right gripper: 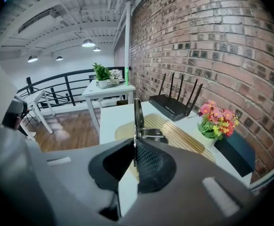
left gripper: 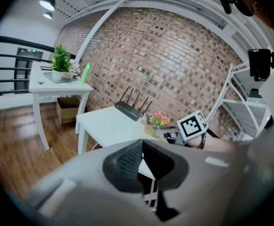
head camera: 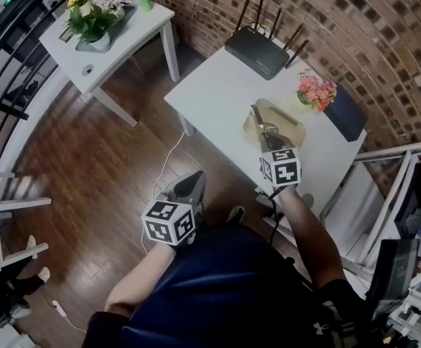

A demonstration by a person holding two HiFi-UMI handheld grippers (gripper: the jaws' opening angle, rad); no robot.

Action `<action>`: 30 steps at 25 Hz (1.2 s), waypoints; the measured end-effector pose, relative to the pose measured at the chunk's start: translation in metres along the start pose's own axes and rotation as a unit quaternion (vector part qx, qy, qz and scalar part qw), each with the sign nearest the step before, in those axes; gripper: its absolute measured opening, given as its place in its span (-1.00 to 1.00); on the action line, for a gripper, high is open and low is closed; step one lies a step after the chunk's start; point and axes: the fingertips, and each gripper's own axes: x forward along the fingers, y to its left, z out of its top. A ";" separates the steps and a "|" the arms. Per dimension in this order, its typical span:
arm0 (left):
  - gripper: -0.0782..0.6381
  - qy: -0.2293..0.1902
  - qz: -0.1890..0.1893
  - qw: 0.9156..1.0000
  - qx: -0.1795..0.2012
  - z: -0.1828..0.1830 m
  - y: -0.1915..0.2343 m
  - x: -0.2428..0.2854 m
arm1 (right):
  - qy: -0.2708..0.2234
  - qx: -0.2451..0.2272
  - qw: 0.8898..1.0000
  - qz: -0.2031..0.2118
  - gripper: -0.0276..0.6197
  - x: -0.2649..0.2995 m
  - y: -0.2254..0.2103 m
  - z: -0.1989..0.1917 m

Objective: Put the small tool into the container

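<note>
Dark shirt [head camera: 224, 288] fills the foreground; wood floor [head camera: 101, 165] below, white table [head camera: 217, 85] against a brick wall [head camera: 355, 27]; left gripper [left gripper: 142, 142] has its jaws closed, empty; right gripper [right gripper: 135, 144] pinches a slim, upright steel tool [right gripper: 137, 114] over the slatted tan tray [right gripper: 184, 138] on the table.

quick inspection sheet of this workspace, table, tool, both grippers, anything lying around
surface: white table, near half bare
job's things: small metal tool held upright over the slatted tray, not yet lying in it
clutter: router, pink flowers, dark box
grippers: right gripper shut on the tool; left gripper shut, empty, over the wooden floor
cables: white cable on the floor beside the table
surroundings: brick wall, second white table with a plant, metal shelving
</note>
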 end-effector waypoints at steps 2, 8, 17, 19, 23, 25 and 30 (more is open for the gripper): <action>-0.77 0.002 0.000 1.000 -0.001 -0.001 0.000 0.000 | 0.002 -0.004 1.000 -0.002 -0.87 0.002 0.001 -0.002; -0.77 0.004 0.004 1.000 -0.003 -0.003 0.001 -0.001 | 0.022 -0.024 0.999 0.003 -0.87 0.010 0.008 -0.001; -0.77 0.004 0.011 1.000 -0.009 -0.006 0.004 -0.004 | 0.044 -0.025 0.999 0.005 -0.87 0.021 0.005 -0.010; -0.77 0.003 0.011 1.000 -0.009 -0.007 0.003 -0.004 | 0.046 -0.018 0.999 0.007 -0.87 0.022 0.004 -0.010; -0.77 0.003 0.010 1.000 -0.010 -0.008 0.002 -0.004 | 0.046 0.013 0.999 0.016 -0.83 0.022 0.001 -0.011; -0.77 0.004 0.009 1.000 -0.013 -0.008 0.002 -0.004 | 0.044 0.021 0.999 0.021 -0.81 0.022 0.000 -0.011; -0.77 0.006 0.007 1.000 -0.015 -0.010 0.000 -0.005 | 0.033 0.031 0.999 0.024 -0.69 0.019 0.001 -0.009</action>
